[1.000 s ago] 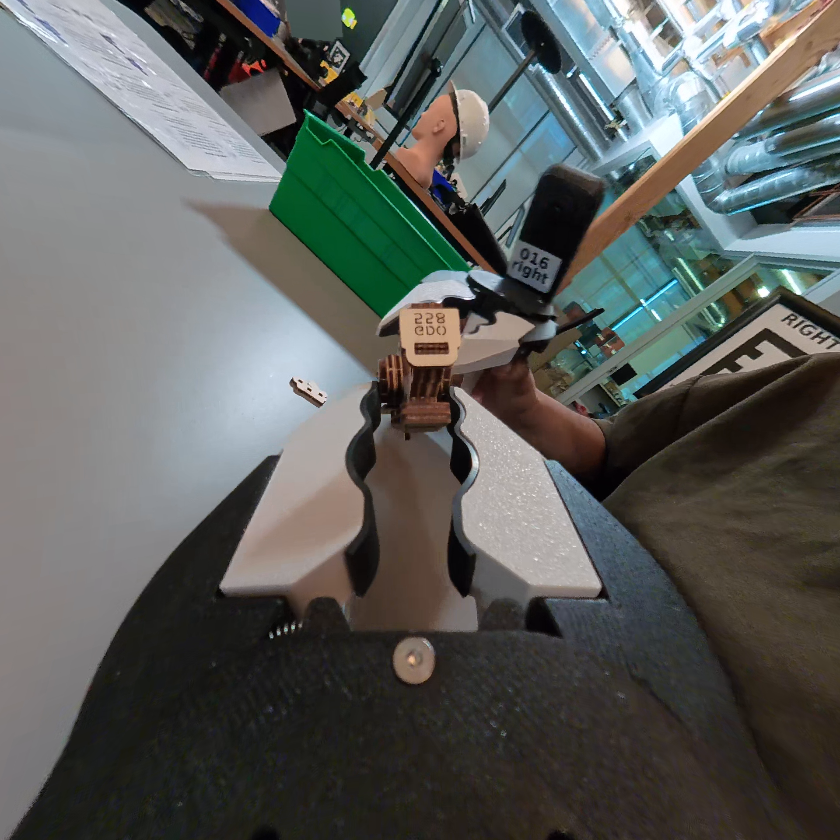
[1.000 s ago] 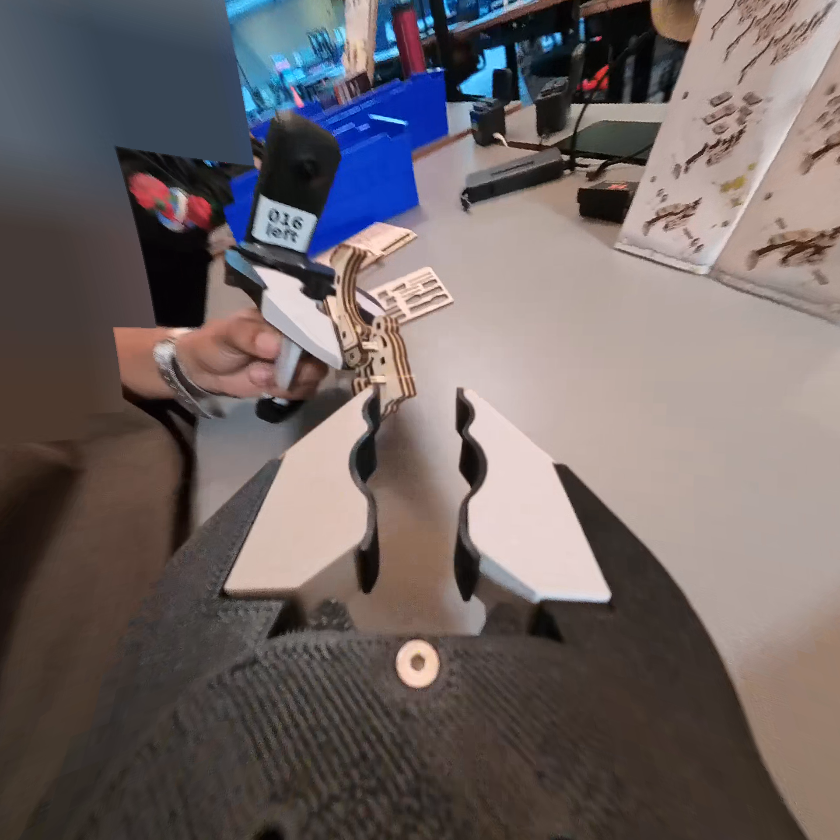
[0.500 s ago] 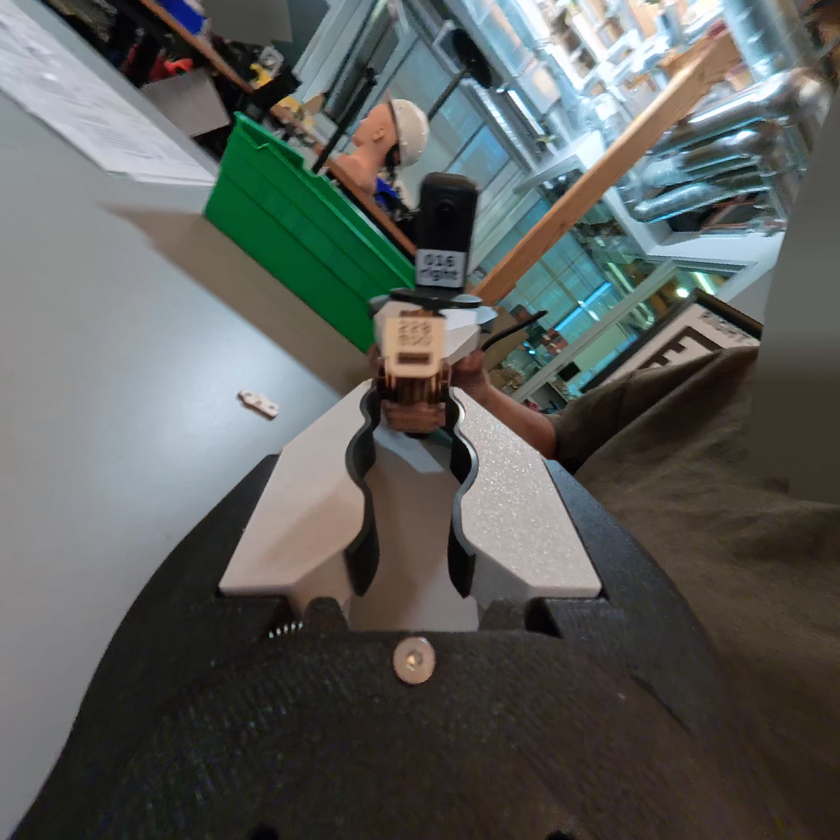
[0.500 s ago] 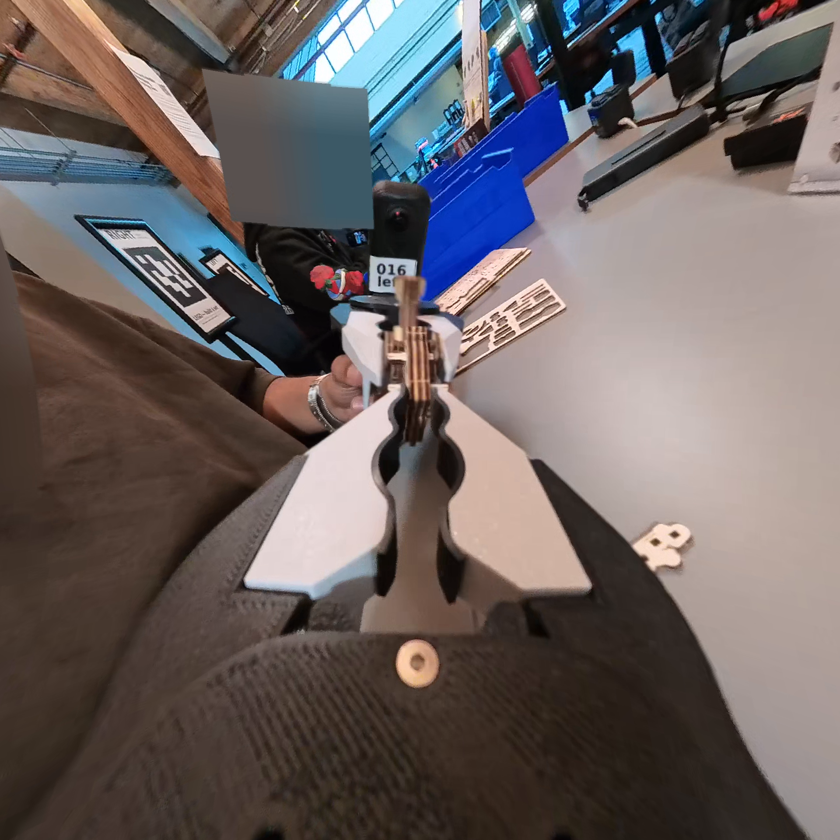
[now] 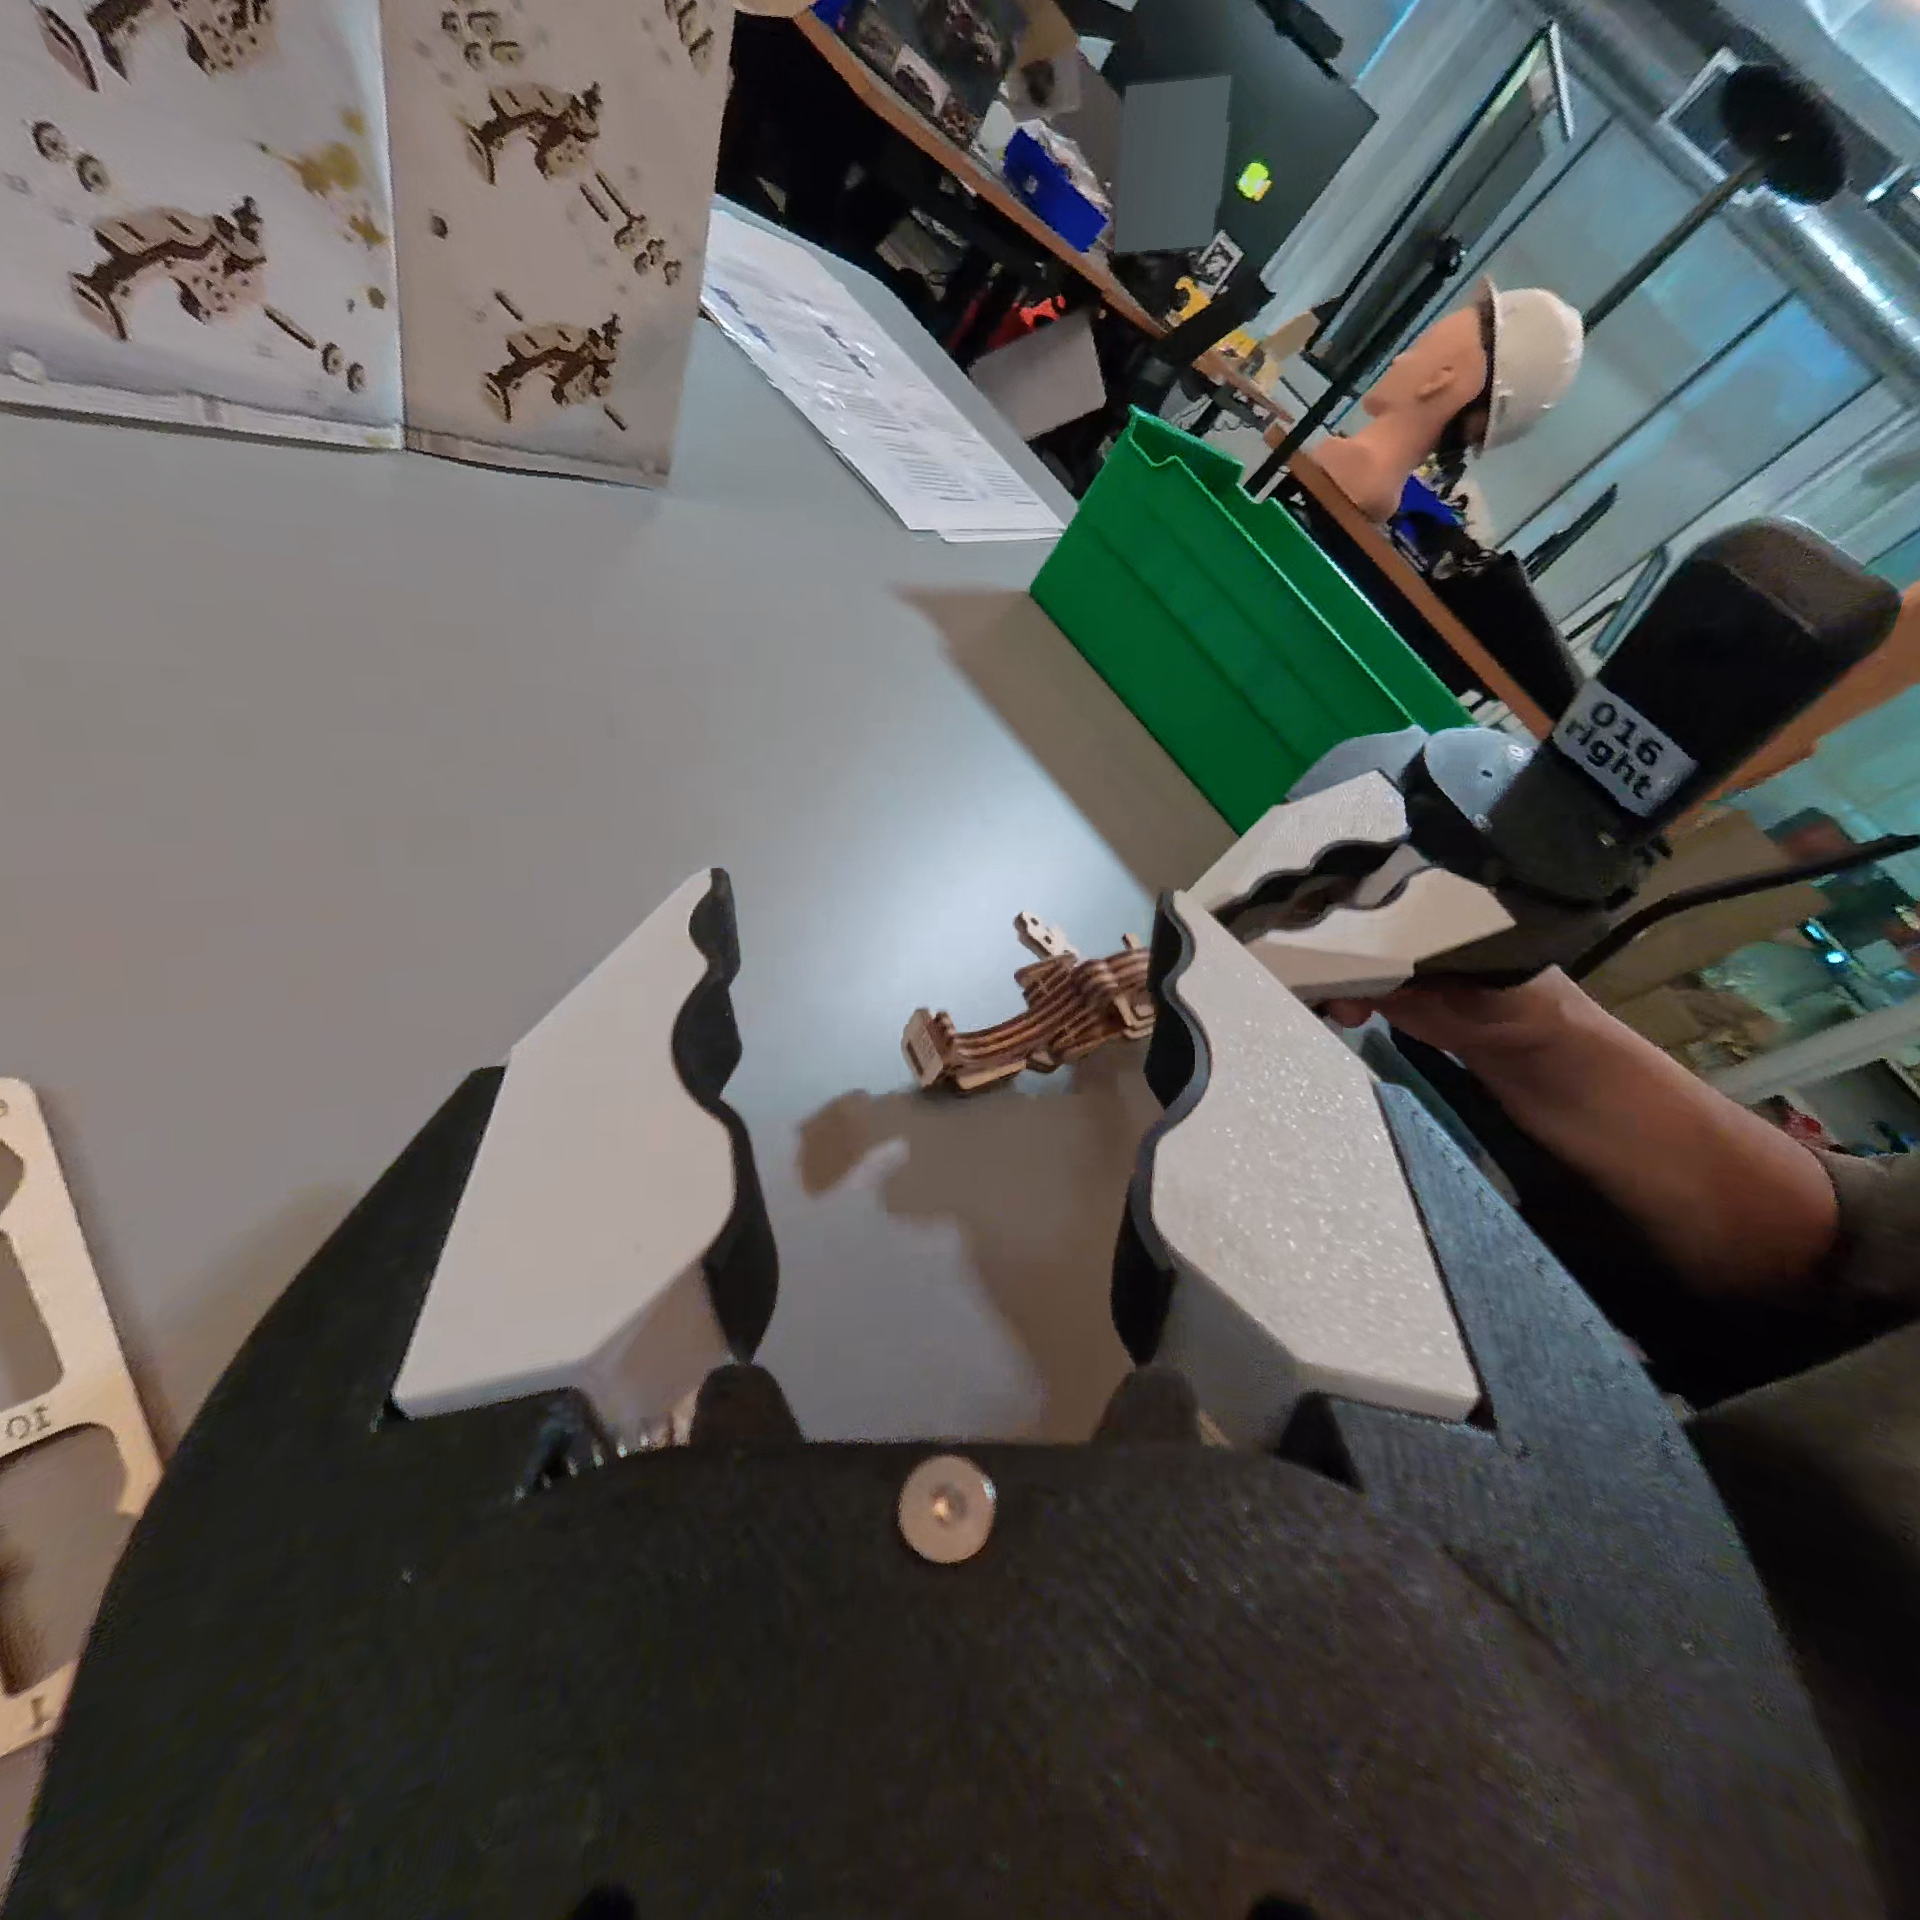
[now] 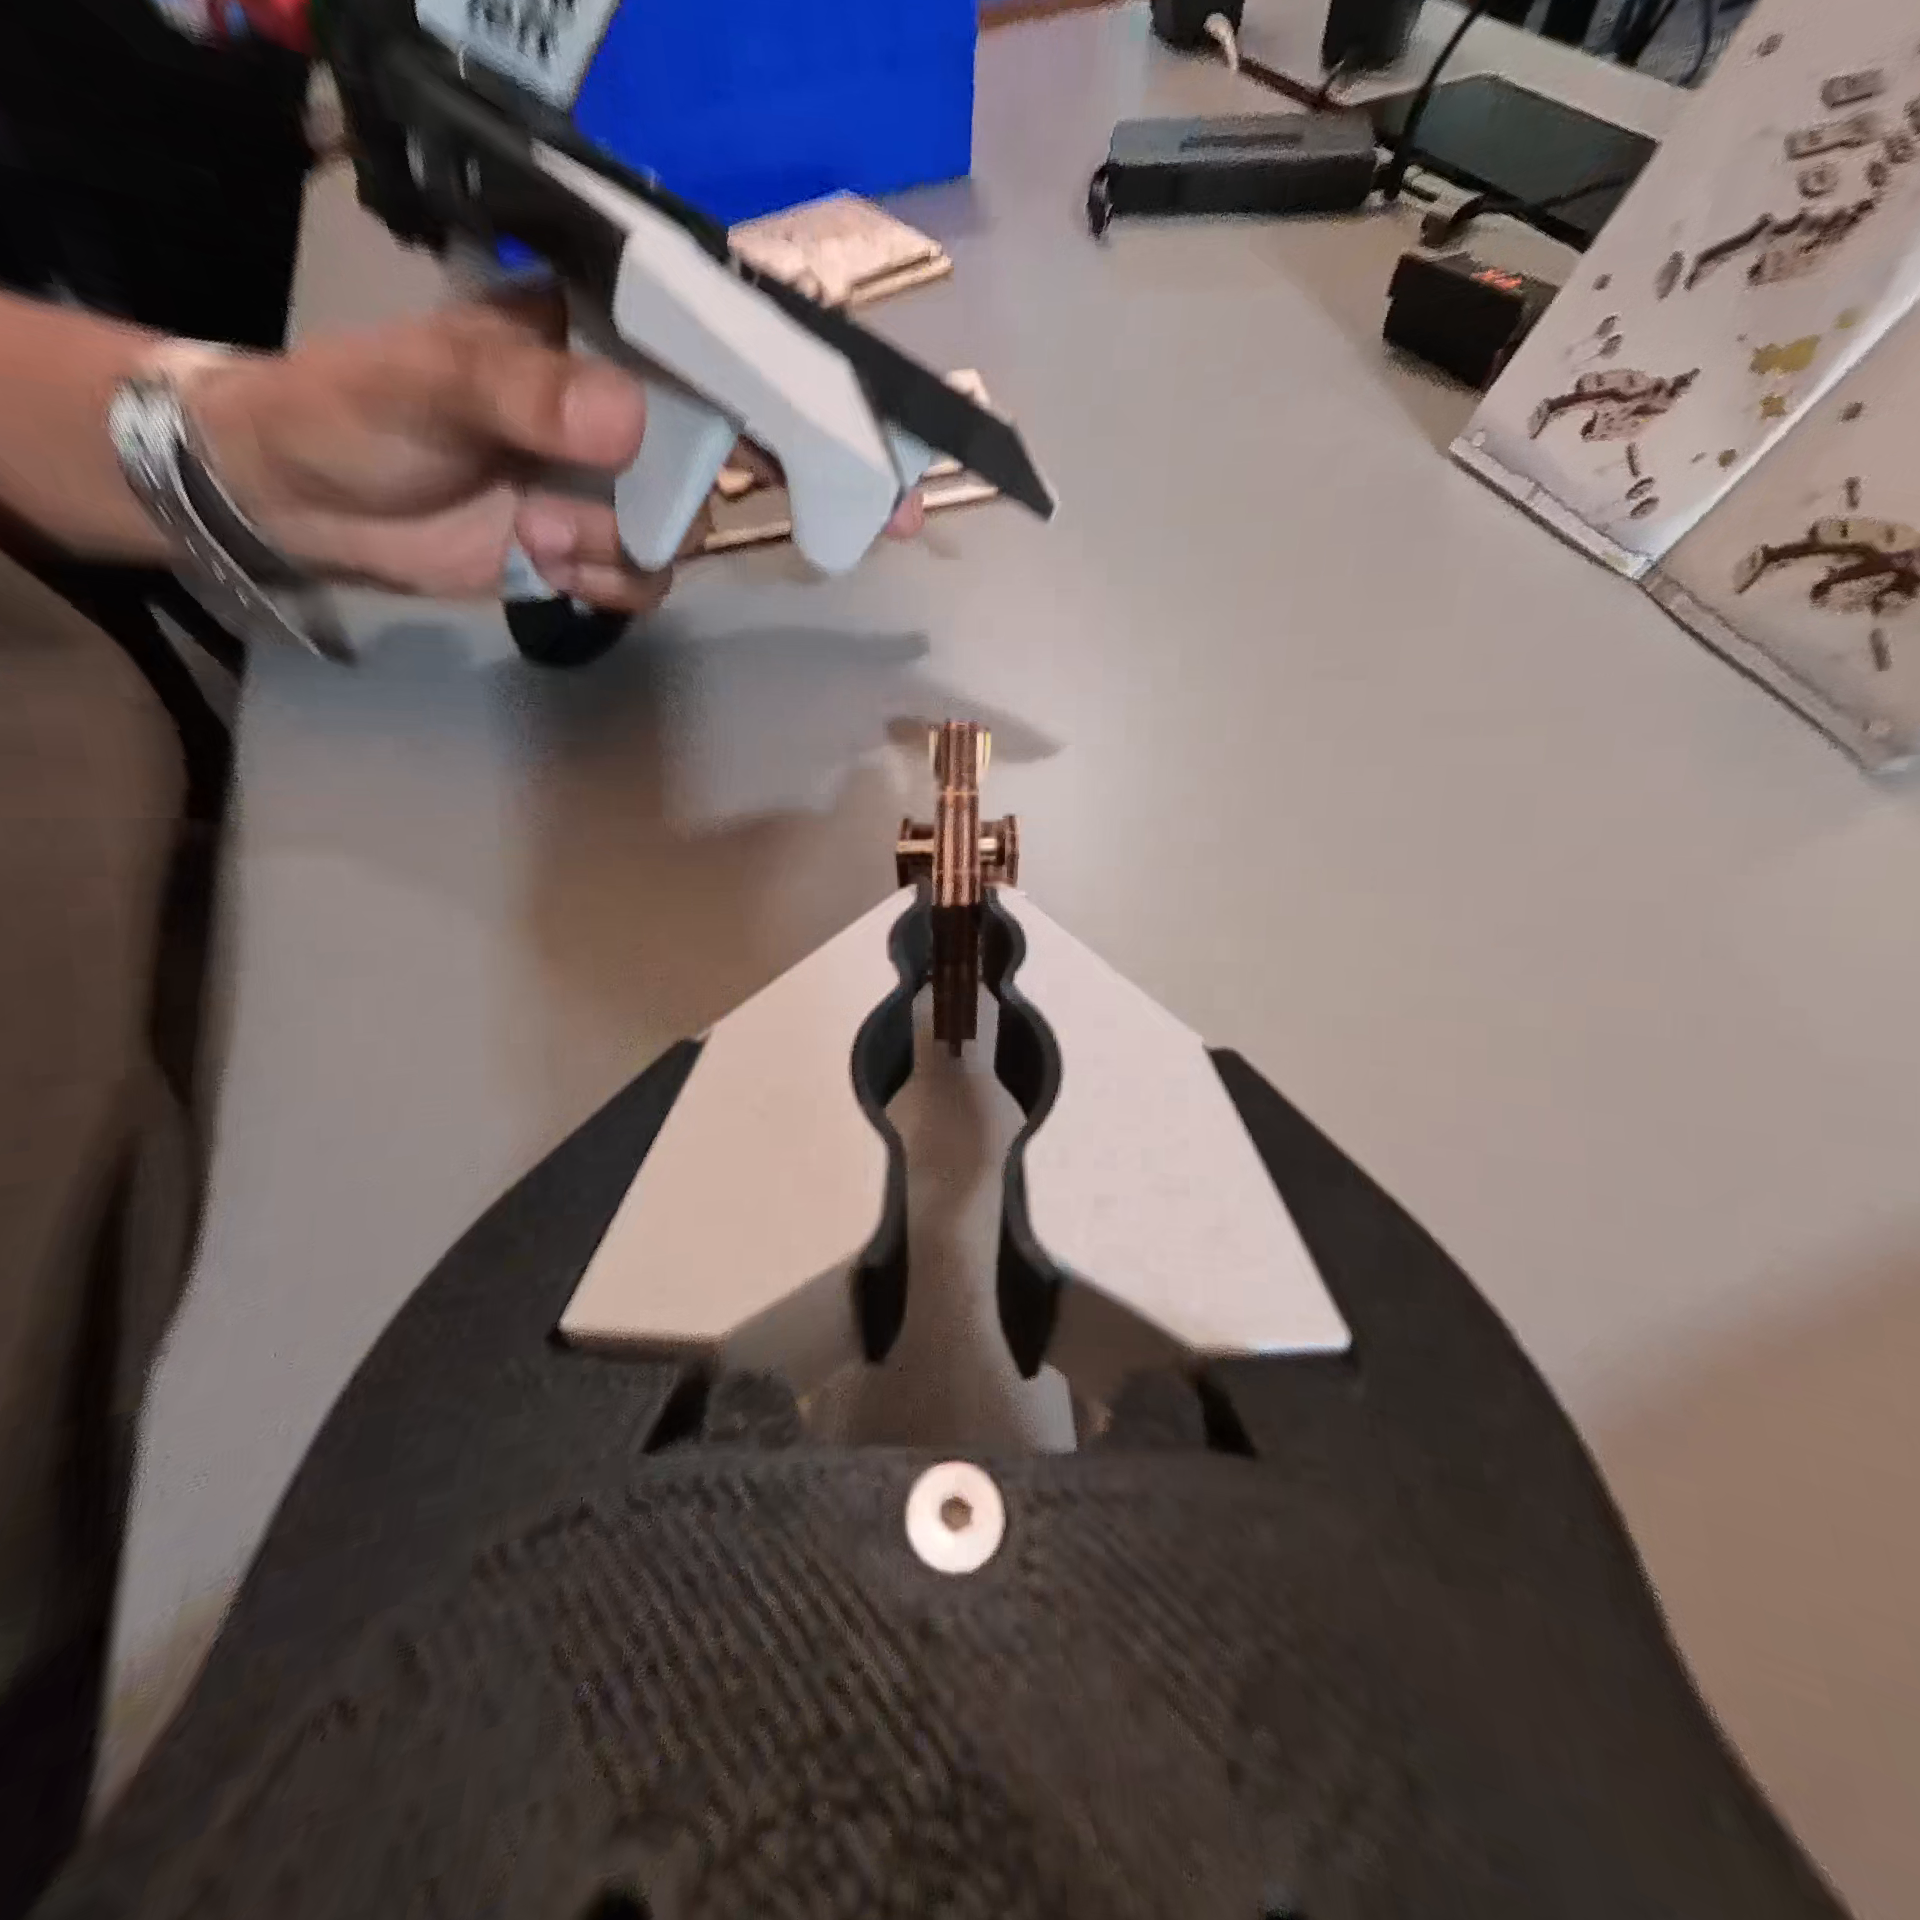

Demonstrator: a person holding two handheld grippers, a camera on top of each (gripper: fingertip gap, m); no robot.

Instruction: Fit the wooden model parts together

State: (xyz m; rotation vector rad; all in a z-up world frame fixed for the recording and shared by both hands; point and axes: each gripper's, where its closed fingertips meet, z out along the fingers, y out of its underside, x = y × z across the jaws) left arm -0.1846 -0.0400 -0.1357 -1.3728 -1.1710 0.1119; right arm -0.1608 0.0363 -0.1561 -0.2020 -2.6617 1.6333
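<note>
The wooden model assembly (image 6: 956, 883), a stack of layered brown plywood pieces, sticks out forward from my right gripper (image 6: 956, 909), which is shut on its rear end. In the left wrist view the assembly (image 5: 1039, 1023) hangs low over the grey table (image 5: 520, 727), and the right gripper (image 5: 1216, 909) holds it from the right. My left gripper (image 5: 940, 904) is wide open and empty, just short of the assembly. It also shows blurred in the right wrist view (image 6: 977, 488), raised at the upper left in a person's hand.
A green bin (image 5: 1226, 644) stands behind the right gripper. Standing instruction sheets (image 5: 312, 208) and flat papers (image 5: 883, 416) are at the back. A punched wooden part sheet (image 5: 42, 1351) lies at the left. The right wrist view shows a blue bin (image 6: 779, 94), part sheets (image 6: 842, 249) and black boxes (image 6: 1236, 171). The left gripper's tips are roughly 9 centimeters from the right gripper's.
My left gripper has let go of the assembly, opened wide and drawn back. My right gripper has shut on the assembly and now holds it alone, low over the table.
</note>
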